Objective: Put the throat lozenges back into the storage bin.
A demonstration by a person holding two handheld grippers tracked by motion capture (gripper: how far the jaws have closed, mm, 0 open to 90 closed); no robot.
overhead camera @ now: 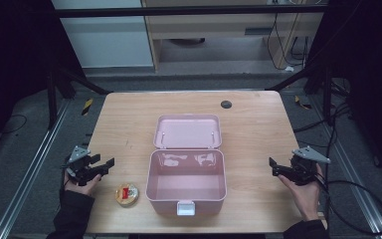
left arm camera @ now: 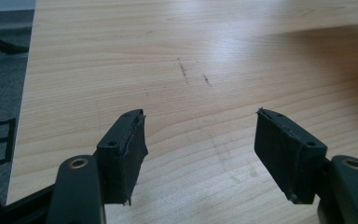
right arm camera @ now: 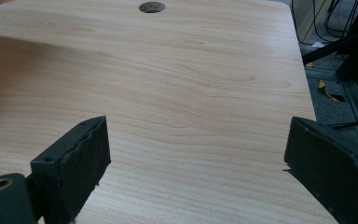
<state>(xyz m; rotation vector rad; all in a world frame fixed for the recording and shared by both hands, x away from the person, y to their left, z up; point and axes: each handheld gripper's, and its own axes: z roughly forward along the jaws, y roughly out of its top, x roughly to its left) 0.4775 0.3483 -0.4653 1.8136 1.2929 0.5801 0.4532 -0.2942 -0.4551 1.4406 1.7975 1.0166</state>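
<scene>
Tape roll (overhead camera: 127,194), I think, sits by the open box (overhead camera: 186,196), just past the left gripper (overhead camera: 104,167). Both grippers hold nothing, jaws apart; right gripper (overhead camera: 274,167) waits wider, clear of the box.

Between the left tool (overhead camera: 104,166) and the right tool (overhead camera: 273,166) stands the open pink box (overhead camera: 186,181), its lid (overhead camera: 188,132) laid back behind it, blocking the straight line across. Bare surface (overhead camera: 253,124) lies ahead of each tool. A tape roll (overhead camera: 127,194) sits just right of the left tool, near the box's front corner.
</scene>
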